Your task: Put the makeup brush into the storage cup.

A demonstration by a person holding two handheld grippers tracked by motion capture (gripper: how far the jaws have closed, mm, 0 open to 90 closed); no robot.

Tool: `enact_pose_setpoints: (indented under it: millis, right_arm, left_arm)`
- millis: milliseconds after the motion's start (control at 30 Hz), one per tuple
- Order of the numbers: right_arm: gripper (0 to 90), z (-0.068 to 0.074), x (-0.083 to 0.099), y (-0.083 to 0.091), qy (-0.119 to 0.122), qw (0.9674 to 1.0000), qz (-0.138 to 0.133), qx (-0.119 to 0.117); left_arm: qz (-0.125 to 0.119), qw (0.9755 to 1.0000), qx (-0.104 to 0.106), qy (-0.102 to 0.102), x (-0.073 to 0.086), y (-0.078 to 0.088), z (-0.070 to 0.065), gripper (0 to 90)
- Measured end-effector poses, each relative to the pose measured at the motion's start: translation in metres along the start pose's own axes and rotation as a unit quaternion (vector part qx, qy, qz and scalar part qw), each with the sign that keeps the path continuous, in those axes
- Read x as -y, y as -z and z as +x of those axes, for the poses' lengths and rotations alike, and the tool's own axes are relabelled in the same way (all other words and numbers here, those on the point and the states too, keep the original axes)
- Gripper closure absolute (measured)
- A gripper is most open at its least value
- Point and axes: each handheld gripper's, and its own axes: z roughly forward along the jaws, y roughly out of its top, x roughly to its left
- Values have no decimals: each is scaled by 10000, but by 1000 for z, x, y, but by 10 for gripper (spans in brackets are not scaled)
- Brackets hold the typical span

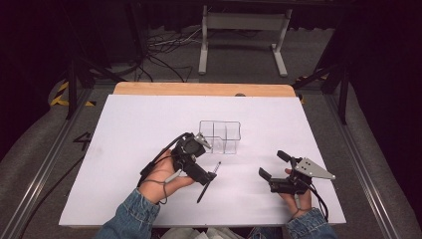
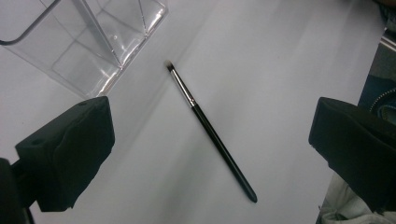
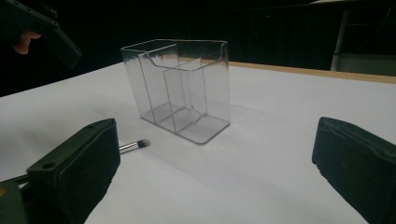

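white sheet covers a wooden table in a dark room, cables on the floor behind. both grippers, left and right, gape wide, empty. makeup brush lies beside the clear organizer, its handle partly hidden in the right gripper view.

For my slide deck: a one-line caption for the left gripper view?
Open hand-held gripper poised above a thin black brush lying on the white table, clear organizer beside.

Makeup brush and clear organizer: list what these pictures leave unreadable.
- Brush handle, right gripper view: hidden behind that gripper's own jaw.
- Brush bristles, high view: too small.
- Clear organizer, left gripper view: cut off by the top edge.
- Organizer dividers, high view: faint, count unclear.
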Motion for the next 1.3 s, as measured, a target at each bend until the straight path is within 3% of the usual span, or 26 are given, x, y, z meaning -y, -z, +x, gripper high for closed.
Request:
enact_pose_setpoints:
  millis: [167,567,733,800,1300]
  right_arm:
    - [13,0,0,0,-19,10000,0,-14]
    - [13,-1,0,0,-45,10000,20,-37]
    - [20,-1,0,0,-81,9999,30,-77]
    - [20,-1,0,0,-94,9999,38,-78]
    - [17,-2,0,0,-130,9999,56,-43]
  left_arm:
    - [83,10000,5,-40,-5,0,-3,11]
    - [605,9977,-108,-297,-14,-9,-4,8]
    - [763,9960,-116,-448,-17,-12,-5,9]
    - [873,9949,45,-499,-19,-16,-5,7]
    - [1356,9887,-129,-622,-27,-37,-9,13]
